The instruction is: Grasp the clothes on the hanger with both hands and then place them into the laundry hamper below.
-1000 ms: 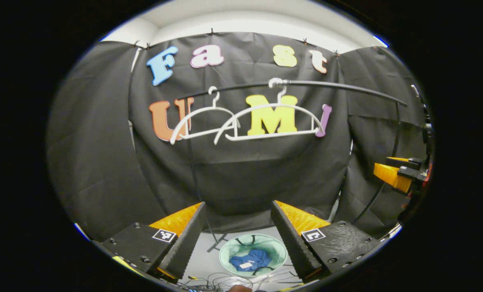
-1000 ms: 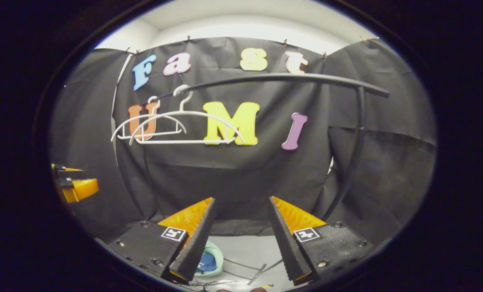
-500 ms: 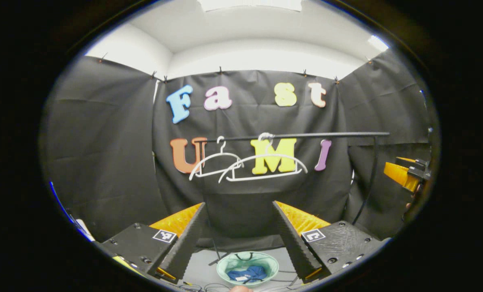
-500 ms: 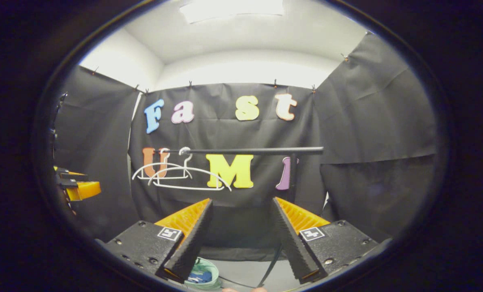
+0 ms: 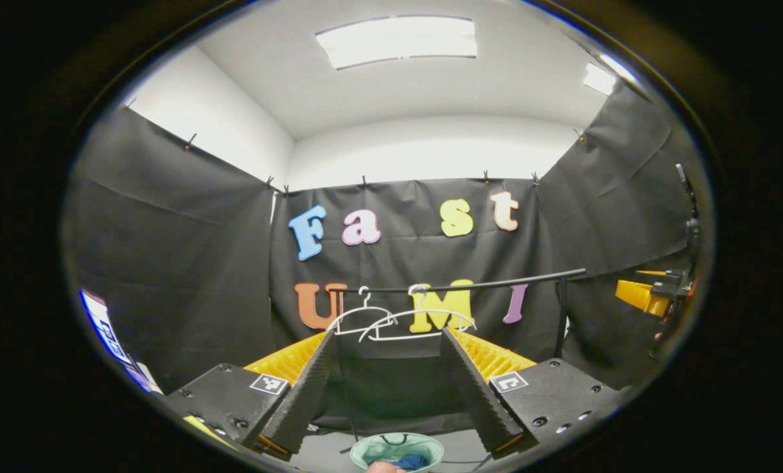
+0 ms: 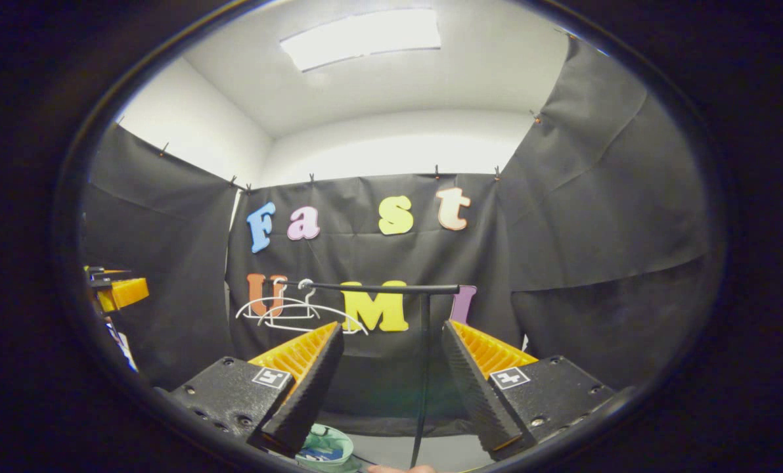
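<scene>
Now, in the left gripper view, my left tool (image 5: 385, 394) has its two fingers spread wide with nothing between them. Ahead of it and above the tips, two white hangers (image 5: 401, 322) hang bare on the black rail (image 5: 490, 284). Below the tips sits the green laundry hamper (image 5: 397, 450), with blue clothes (image 5: 410, 462) lying inside. Off to that tool's right side I see the other tool's orange fingers.

In the right gripper view, my right tool (image 6: 391, 387) is likewise spread and empty. The hangers (image 6: 293, 312) lie ahead and to its left, and the hamper (image 6: 326, 447) sits under its left finger.

I judge the placing step done, since nothing hangs on the rail. Next calls only for drawing both tools clear, unless another garment is hung.
</scene>
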`<action>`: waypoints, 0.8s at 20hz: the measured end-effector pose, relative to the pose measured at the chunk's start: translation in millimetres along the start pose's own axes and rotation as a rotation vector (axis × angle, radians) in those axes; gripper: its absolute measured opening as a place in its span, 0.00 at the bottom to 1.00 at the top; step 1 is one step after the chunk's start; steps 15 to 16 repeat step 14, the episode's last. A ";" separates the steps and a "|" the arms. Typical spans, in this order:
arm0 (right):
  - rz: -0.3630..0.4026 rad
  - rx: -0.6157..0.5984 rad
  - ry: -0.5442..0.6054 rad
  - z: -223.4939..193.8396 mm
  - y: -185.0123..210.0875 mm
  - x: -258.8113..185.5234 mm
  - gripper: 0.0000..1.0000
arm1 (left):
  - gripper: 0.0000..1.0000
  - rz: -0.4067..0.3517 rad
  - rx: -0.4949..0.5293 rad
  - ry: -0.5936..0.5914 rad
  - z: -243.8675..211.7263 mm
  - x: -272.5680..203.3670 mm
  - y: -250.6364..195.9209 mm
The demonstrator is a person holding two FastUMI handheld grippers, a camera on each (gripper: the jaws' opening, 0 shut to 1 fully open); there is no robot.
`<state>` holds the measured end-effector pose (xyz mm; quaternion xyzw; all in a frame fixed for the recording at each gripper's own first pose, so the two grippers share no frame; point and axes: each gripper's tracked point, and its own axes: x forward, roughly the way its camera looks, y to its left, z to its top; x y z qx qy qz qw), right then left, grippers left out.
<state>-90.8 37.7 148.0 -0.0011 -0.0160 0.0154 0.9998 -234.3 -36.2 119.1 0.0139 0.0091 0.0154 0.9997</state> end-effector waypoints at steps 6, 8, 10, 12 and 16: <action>-0.028 -0.031 -0.061 22.1 -8.1 -5.2 0.95 | 0.99 -0.005 -0.030 -0.075 21.5 -6.4 4.2; -0.012 -0.025 -0.084 25.7 2.4 -4.2 0.95 | 1.00 -0.022 -0.030 -0.061 16.8 -4.0 3.4; 0.013 -0.027 -0.099 27.2 13.3 1.7 0.95 | 1.00 -0.028 -0.012 -0.056 16.2 -0.7 4.4; 0.028 -0.037 -0.114 29.8 23.1 9.6 0.95 | 1.00 -0.038 0.003 -0.059 17.4 4.0 8.1; 0.040 -0.046 -0.115 28.6 32.5 16.4 0.96 | 1.00 -0.047 0.006 -0.065 16.5 11.7 12.3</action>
